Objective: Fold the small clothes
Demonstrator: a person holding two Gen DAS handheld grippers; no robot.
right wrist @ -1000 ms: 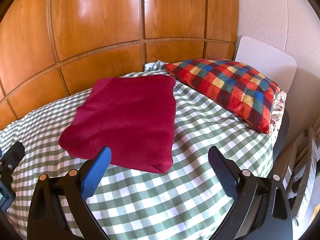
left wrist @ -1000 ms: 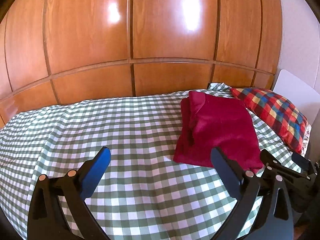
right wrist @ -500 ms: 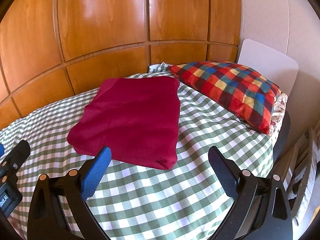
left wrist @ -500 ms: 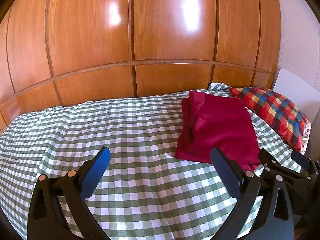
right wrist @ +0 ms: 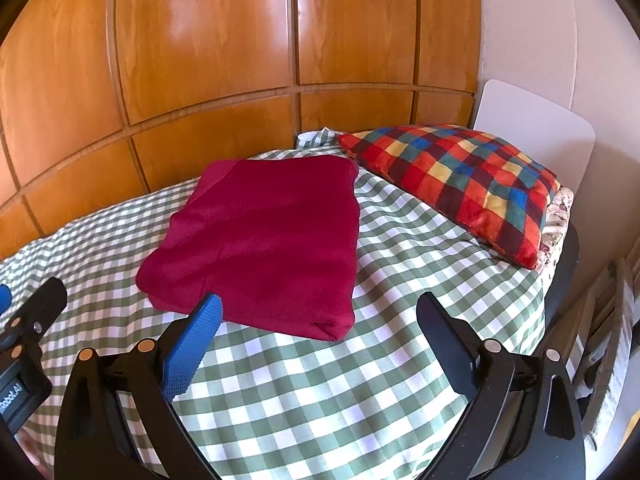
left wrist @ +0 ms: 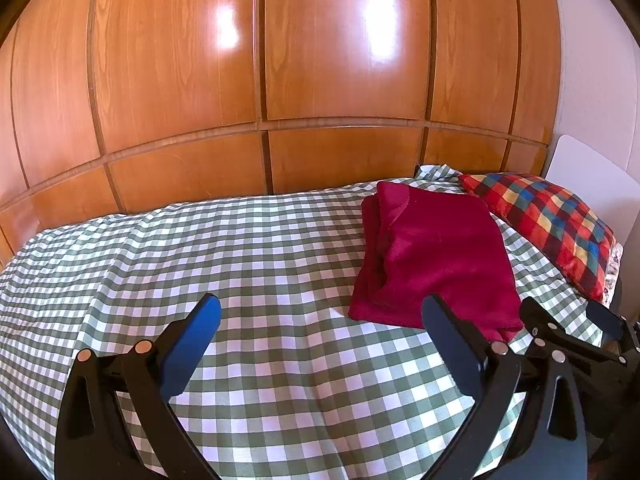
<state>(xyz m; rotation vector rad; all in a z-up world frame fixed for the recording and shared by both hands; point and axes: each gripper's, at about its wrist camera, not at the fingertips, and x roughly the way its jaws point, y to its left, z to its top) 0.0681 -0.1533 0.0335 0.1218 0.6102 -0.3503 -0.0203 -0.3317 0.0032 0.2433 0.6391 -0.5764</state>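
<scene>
A dark red garment (left wrist: pixel 436 260) (right wrist: pixel 268 236) lies folded into a flat rectangle on the green-and-white checked bed cover (left wrist: pixel 248 264) (right wrist: pixel 400 344), toward the right side near the pillow. My left gripper (left wrist: pixel 320 312) hangs open above the cover, in front of and left of the garment, holding nothing. My right gripper (right wrist: pixel 318 310) is open too, just short of the garment's near edge, with nothing between its fingers. The right gripper's body (left wrist: pixel 576 344) shows at the lower right of the left wrist view.
A chequered red, blue and yellow pillow (right wrist: pixel 460 184) (left wrist: pixel 552 228) lies at the right end of the bed against a white headboard (right wrist: pixel 532 128). Glossy wooden wardrobe doors (left wrist: pixel 320 80) run along the far side. A wooden rack (right wrist: pixel 608 320) stands beyond the bed's right edge.
Both grippers have drawn back and risen slightly from the bed; the garment looks a little farther away. The garment itself has not moved.
</scene>
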